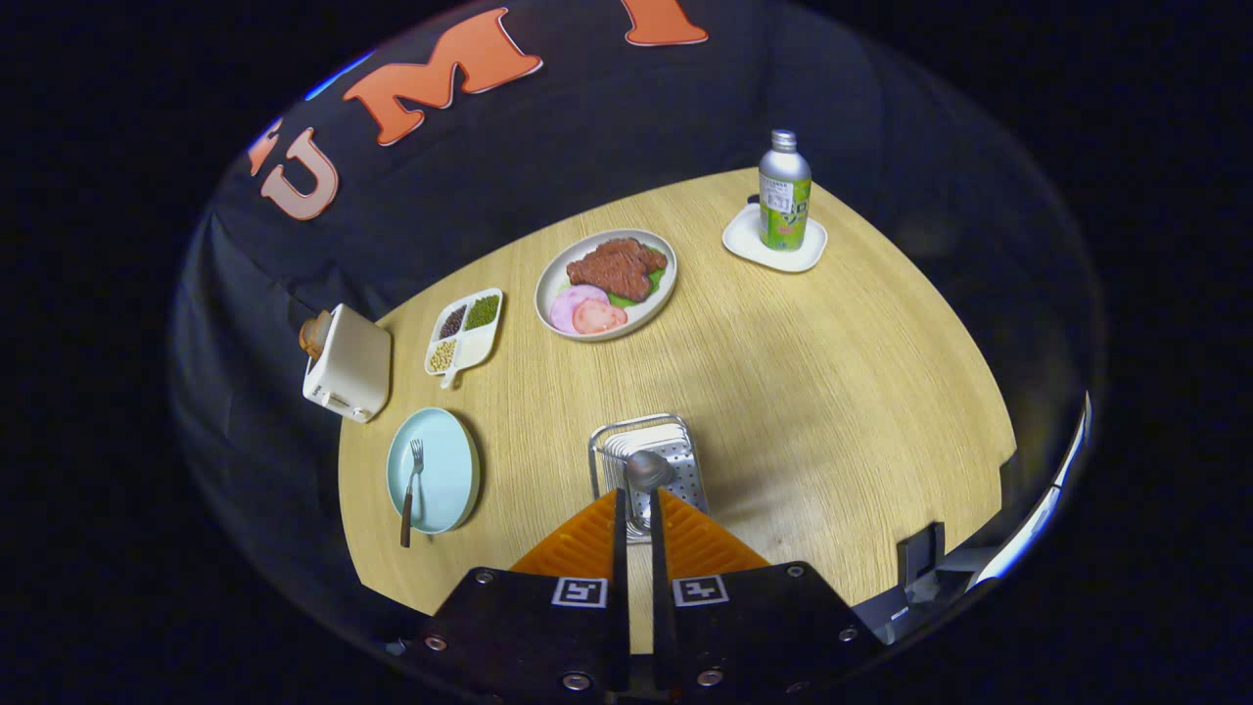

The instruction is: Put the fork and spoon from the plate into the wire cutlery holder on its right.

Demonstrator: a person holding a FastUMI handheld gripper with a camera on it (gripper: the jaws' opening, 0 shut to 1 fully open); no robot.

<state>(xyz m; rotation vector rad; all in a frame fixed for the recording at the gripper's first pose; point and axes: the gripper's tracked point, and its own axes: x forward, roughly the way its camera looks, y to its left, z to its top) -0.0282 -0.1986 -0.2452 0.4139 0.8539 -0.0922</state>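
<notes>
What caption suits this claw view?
Claw shut on spoon above wire holder; fork waits on blue plate.

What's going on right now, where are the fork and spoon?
Gripper shut on spoon, bowl up, over the wire cutlery holder. Fork lies on the blue plate, left of the holder. Nothing in the way.

Toaster (348, 364) sitting at table (832, 392) edge, bread poking out of its top. Divided tray (465, 331) lying just beside it, holding beans in three compartments. Food plate (606, 284) lying beyond tray, carrying meat and ham slices. Bottle (784, 191) standing upright on coaster (773, 243), well apart, at far corner.
</notes>
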